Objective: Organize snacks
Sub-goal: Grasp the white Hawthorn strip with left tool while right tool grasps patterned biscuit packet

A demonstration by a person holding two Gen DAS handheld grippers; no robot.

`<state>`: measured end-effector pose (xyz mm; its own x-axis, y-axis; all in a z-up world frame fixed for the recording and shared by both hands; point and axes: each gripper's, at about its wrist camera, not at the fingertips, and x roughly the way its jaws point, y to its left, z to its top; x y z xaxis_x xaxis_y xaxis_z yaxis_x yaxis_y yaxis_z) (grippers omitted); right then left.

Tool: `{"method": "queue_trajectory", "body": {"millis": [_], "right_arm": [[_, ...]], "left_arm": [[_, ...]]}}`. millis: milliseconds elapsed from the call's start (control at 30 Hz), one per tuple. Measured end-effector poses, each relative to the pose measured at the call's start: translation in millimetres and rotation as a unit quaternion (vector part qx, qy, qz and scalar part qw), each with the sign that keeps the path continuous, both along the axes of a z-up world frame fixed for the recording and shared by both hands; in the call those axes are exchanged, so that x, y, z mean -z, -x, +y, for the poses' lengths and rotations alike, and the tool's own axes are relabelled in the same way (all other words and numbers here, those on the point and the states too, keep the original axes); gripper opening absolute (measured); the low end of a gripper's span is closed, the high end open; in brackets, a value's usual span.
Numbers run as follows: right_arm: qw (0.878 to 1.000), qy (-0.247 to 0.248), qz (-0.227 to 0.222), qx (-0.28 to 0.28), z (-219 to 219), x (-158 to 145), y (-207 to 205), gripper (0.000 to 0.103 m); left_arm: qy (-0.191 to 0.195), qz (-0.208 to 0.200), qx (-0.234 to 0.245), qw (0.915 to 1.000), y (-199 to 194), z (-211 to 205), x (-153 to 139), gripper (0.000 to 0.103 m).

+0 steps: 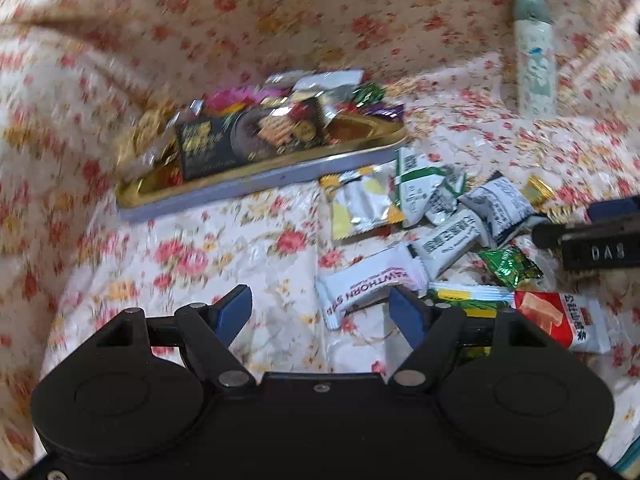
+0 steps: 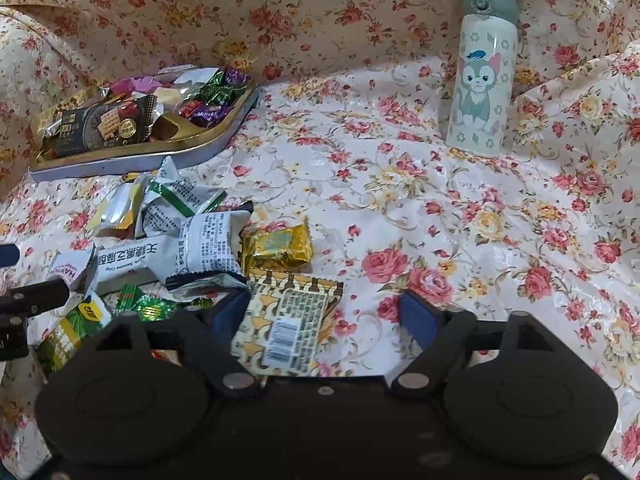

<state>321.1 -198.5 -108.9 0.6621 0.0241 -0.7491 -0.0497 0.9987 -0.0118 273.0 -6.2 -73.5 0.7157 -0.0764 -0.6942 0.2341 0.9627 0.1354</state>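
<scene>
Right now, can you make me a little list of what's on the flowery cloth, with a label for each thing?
surface: flowery cloth
tray: gold tray at the back left, already heaped with wrapped snacks
loose snacks: pile of packets in front of the tray, on the cloth
nearest packet: yellow patterned packet lying flat between the right gripper's open jaws, not pinched
left gripper: open, empty, beside a white hawthorn packet
bottle: cat bottle upright, back right, apart from the snacks

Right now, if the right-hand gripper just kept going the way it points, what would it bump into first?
Probably the yellow patterned packet lying between the open right gripper fingers, on the floral cloth. Depth is uncertain.
</scene>
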Motion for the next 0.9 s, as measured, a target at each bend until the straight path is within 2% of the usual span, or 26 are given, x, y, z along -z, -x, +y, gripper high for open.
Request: {"method": "queue_trajectory", "body": {"millis": [167, 267, 500, 567, 733, 900], "right_arm": [[1.0, 0.0, -0.001, -0.004, -5, -1, 2, 0.072], [1.0, 0.004, -0.005, -0.01, -5, -1, 3, 0.071], [1.0, 0.008, -0.008, -0.014, -4, 0, 4, 0.072], [1.0, 0.007, -0.007, -0.017, -5, 0, 4, 0.072], [1.0, 0.005, -0.008, -0.019, -5, 0, 3, 0.073], [1.0, 0.005, -0.009, -0.022, -6, 0, 3, 0.074]], "left_arm": [[-0.04, -0.034, 0.052, 0.9973, 1, -14, -2, 0.076], [-0.048, -0.034, 0.071, 0.9957, -3, -18, -2, 0.076], [-0.031, -0.004, 0.087, 0.9958, -17, -15, 6, 0.076], [-0.024, -0.001, 0.091, 0.9956, -18, -14, 6, 0.074], [0.005, 0.014, 0.102, 0.9946, -19, -9, 6, 0.062], [0.029, 0.031, 0.105, 0.9935, -22, -4, 6, 0.06]]}}
